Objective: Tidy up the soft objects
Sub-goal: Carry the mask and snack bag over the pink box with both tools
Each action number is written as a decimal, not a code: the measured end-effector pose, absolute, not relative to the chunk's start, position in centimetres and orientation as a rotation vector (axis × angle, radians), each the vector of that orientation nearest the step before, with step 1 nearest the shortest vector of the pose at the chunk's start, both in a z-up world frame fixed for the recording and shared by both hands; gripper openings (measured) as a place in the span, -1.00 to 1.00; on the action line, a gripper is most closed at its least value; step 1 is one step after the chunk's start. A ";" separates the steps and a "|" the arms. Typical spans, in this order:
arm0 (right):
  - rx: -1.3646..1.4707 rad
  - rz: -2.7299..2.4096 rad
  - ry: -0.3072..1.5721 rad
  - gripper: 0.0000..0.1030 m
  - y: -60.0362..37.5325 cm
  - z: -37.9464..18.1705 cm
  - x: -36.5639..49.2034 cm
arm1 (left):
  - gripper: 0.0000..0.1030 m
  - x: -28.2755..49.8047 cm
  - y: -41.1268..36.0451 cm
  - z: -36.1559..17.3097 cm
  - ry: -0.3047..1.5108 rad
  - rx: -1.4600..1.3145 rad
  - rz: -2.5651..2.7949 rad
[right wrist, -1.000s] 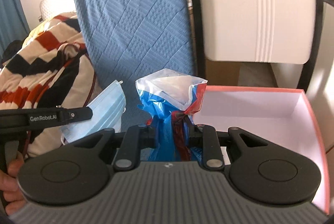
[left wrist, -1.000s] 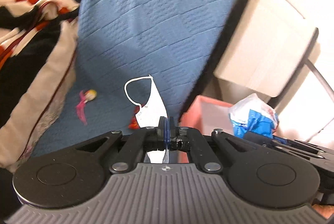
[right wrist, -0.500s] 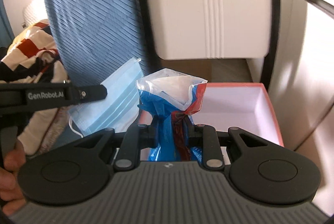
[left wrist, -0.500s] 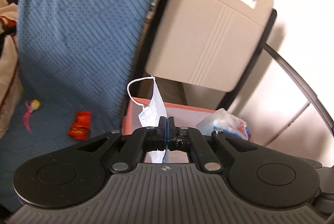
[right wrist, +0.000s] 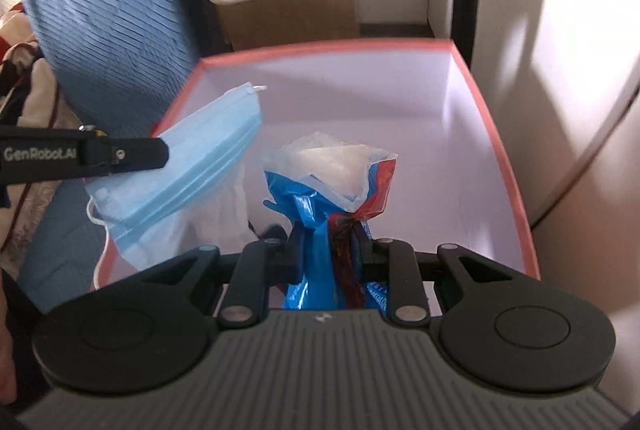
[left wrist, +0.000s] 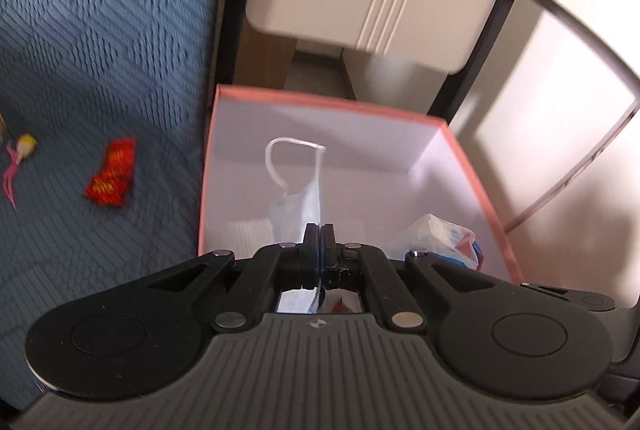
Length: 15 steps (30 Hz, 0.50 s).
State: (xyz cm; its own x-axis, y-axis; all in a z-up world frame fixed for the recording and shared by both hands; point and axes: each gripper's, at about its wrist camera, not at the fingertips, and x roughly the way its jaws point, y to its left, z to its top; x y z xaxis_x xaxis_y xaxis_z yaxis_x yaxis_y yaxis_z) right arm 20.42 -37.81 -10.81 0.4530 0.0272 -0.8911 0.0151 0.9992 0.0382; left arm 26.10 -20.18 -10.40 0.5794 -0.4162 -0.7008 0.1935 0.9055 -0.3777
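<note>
Looking along the left gripper (left wrist: 319,230), the two fingers are pressed together on a pale blue face mask (left wrist: 298,203), seen edge-on; its white ear loop (left wrist: 280,159) arcs up over the open red-rimmed box (left wrist: 340,103), and the mask's lower part is cut off behind the gripper body. At the box's right side sits a crumpled plastic bag (left wrist: 444,236), partly hidden by the linkage. Beside the box lies a blue quilted bedspread (left wrist: 100,29), motion-blurred, with a red wrapper (left wrist: 112,173) and a small yellow-and-pink item (left wrist: 20,153) too blurred to name. Right wrist view: the right gripper (right wrist: 328,242) pinches the neck of the blue, red and clear plastic bag (right wrist: 332,173) above the box interior (right wrist: 460,165); the bag's bottom is hidden under the gripper. The left gripper's finger (right wrist: 120,153) enters from the left edge, clamping the mask (right wrist: 188,173) flat-on over the box's left wall. White material behind the mask cannot be identified. Striped fabric (right wrist: 16,69) is cropped at far left.
</note>
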 end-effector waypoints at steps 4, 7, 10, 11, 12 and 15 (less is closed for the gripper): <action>0.045 -0.009 1.124 -0.49 -38.6 -12.0 20.4 | -0.98 26.1 -20.9 -11.7 0.916 -0.252 -0.367; 0.043 -0.017 1.131 -0.49 -38.9 -12.5 20.6 | -0.98 26.1 -21.2 -12.2 0.935 -0.242 -0.372; 0.055 -0.033 1.134 -0.36 -39.1 -12.4 20.7 | -0.96 26.2 -21.3 -12.2 0.947 -0.226 -0.385; 0.059 -0.042 1.134 -0.31 -39.2 -12.3 20.8 | -0.95 26.2 -21.5 -12.2 0.953 -0.215 -0.392; 0.058 -0.049 1.139 -0.30 -39.2 -12.2 20.9 | -0.88 26.3 -21.6 -12.1 0.963 -0.206 -0.392; 0.063 -0.039 1.139 -0.17 -39.4 -11.7 20.9 | -0.24 26.0 -21.4 -11.8 0.970 -0.200 -0.386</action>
